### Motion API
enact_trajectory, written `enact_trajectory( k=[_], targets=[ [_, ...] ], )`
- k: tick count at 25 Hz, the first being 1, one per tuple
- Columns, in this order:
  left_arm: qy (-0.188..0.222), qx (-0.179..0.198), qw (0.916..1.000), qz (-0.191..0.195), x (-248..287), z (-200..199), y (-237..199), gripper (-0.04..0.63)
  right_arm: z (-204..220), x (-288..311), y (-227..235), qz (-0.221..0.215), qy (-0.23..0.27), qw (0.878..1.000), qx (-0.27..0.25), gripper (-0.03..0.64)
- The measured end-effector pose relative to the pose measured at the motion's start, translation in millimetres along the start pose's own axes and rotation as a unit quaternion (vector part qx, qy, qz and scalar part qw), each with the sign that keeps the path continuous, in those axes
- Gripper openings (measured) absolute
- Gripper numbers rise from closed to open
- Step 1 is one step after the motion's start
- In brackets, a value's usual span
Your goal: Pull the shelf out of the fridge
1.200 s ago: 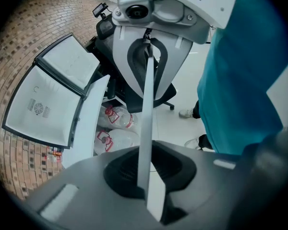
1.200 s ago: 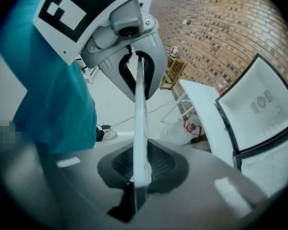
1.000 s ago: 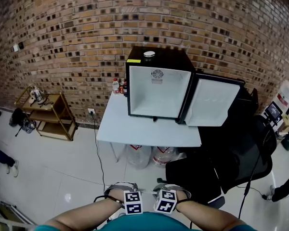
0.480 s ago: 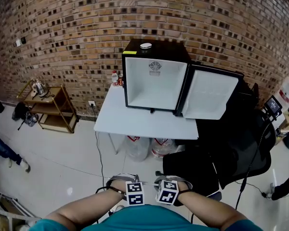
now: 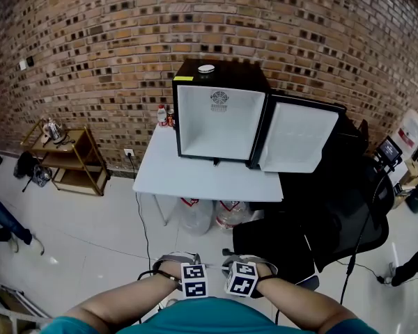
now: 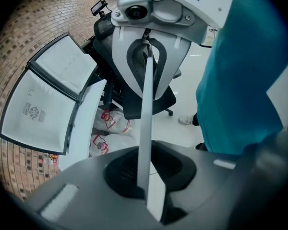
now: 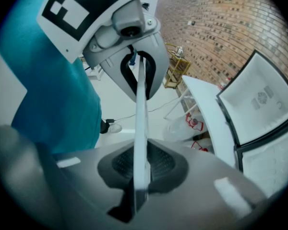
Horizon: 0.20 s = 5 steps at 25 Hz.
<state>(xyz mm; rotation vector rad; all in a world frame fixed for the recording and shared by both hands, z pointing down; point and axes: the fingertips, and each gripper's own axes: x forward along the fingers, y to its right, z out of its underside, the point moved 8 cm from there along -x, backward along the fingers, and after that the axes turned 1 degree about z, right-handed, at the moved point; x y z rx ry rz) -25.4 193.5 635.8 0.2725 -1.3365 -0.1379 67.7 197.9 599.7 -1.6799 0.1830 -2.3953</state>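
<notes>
The black mini fridge (image 5: 219, 120) stands on a white table (image 5: 202, 179) against the brick wall, its door (image 5: 299, 141) swung open to the right and its white inside bare. Both grippers hang low in front of my teal shirt, far from the fridge. A thin white shelf panel (image 6: 146, 104), seen edge-on, spans between them. My left gripper (image 6: 149, 186) is shut on one end, my right gripper (image 7: 139, 176) on the other end of the panel (image 7: 140, 109). In the head view only their marker cubes show, left gripper (image 5: 193, 282) and right gripper (image 5: 242, 278).
A wooden cart (image 5: 63, 155) stands at the left wall. Large water jugs (image 5: 209, 214) lie under the table and a black office chair (image 5: 334, 214) stands at its right. Small bottles (image 5: 166, 115) sit beside the fridge. A person's legs (image 5: 3, 221) show at the far left.
The head view has shifted slightly, so the fridge sits a little higher and further left. The person at the left edge has walked on. Both grippers keep their hold near my body.
</notes>
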Motion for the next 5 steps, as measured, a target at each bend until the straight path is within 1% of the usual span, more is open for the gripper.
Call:
enact_trajectory(
  k=[5],
  targets=[
    [-0.001,0.000,1.0000,0.005,-1.0,3.7,5.0,0.035,-3.2,1.6,-5.6,-0.005,-0.001,1.000,0.001,0.029]
  ],
)
